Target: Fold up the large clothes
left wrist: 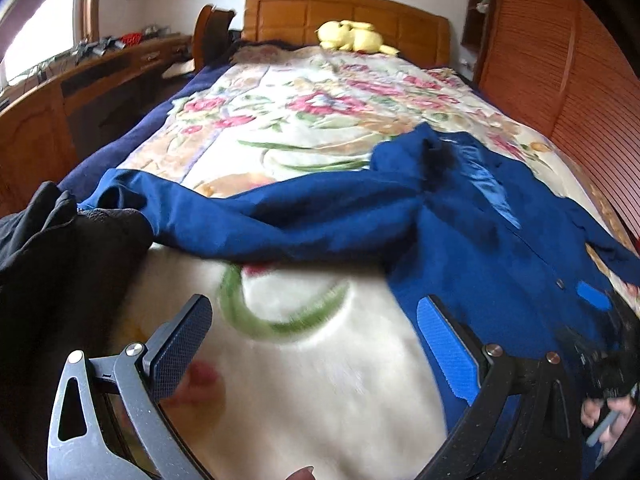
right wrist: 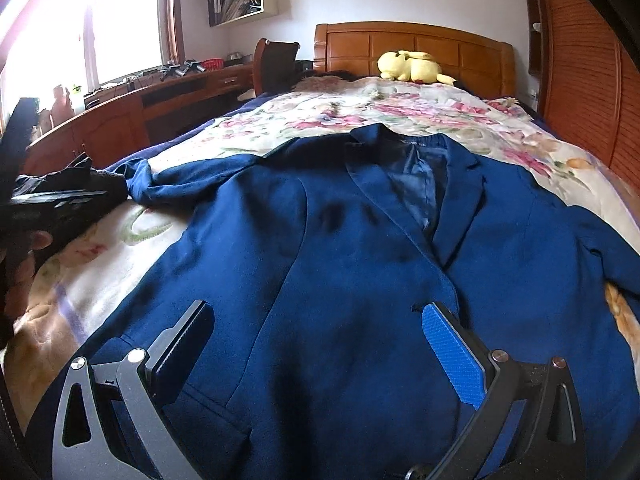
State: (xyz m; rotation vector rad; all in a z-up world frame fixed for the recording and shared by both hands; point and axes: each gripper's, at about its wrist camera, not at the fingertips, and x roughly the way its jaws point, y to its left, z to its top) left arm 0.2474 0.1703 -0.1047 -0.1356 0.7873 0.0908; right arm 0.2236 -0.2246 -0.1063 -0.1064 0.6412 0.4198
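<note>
A dark blue suit jacket lies face up and spread out on a floral blanket, collar toward the headboard. Its left sleeve stretches out to the left. My right gripper is open and empty, hovering over the jacket's lower front. My left gripper is open and empty over bare blanket, just below the sleeve and left of the jacket's body. The right gripper shows in the left wrist view at the far right.
A pile of black clothing lies at the bed's left edge, also in the right wrist view. A yellow plush toy sits by the wooden headboard. A wooden desk runs along the left, a slatted wardrobe on the right.
</note>
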